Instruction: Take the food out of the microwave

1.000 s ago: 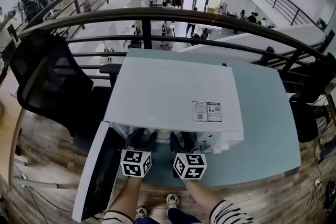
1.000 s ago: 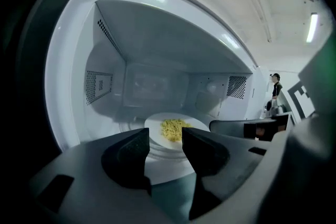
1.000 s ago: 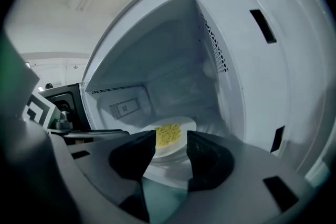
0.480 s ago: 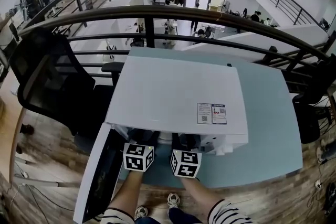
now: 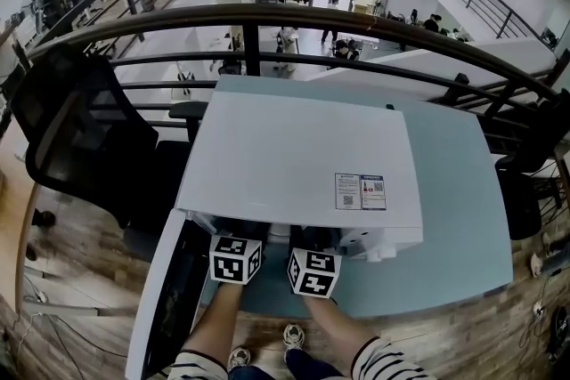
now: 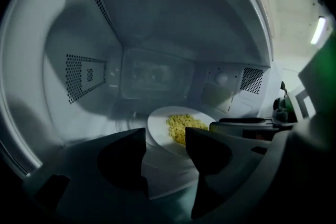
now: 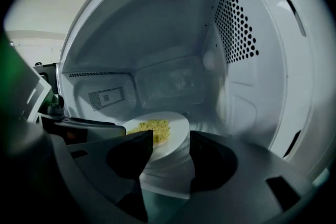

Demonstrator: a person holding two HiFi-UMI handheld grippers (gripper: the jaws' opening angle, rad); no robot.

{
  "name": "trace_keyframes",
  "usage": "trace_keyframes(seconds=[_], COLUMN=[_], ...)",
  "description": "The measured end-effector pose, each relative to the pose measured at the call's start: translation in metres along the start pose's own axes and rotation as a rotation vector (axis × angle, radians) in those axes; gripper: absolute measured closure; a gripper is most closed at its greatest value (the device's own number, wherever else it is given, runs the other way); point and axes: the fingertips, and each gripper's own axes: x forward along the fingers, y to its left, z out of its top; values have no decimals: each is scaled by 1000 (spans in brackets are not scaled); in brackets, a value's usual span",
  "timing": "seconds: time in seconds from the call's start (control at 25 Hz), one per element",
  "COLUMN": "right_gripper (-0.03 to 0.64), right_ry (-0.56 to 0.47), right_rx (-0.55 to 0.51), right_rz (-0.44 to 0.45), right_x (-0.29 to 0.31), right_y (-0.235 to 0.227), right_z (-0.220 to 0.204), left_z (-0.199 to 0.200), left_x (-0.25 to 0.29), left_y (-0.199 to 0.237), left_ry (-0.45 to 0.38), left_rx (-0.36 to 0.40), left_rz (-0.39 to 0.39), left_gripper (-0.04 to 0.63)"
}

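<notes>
Mezzanine office, rail [image 5: 267, 18] behind; pale table [image 5: 454, 191] bearing one white microwave [image 5: 294, 165]. Black chair [image 5: 80, 138] to the left.

- Microwave: door [image 5: 165, 298] swung open to the left, cavity exposed and unlit.
- Plate [image 6: 157, 129]: white, flat on the cavity floor, near the middle. Not lifted.
- Food [image 6: 181, 126]: small yellow heap on the plate, off-centre; kind cannot be told.
- Left gripper [image 6: 165, 139]: inside the cavity mouth, jaws apart, holding nothing. The plate's near rim shows in the gap between them; contact cannot be told.
- Right gripper [image 7: 170, 141]: just beside the left one, also inside the mouth, jaws apart, holding nothing. It sights the same plate from the other side.

Progress, as judged:
- Done: door open, and both grippers brought up to the plate.
- Left: close on the plate's rim from both sides, raise it level, draw it out past the door, and set it on the table.
- Stage: early, since the food has not left the cavity.
</notes>
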Motion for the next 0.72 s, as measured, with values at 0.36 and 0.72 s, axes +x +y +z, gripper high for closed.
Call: trace_keyframes(seconds=[0.36,0.72], right_gripper=[405,405], right_ry=[39,9], right_rx=[5,105], right_rz=[50,138], right_x=[0,-10], right_y=[3,9], right_z=[-2,-4], left_z=[-7,-7], left_x=[4,-8], left_y=[-10,-8], left_ry=[60,9], left_rx=[-15,-88], left_rz=[-26,-36], left_gripper=[377,377])
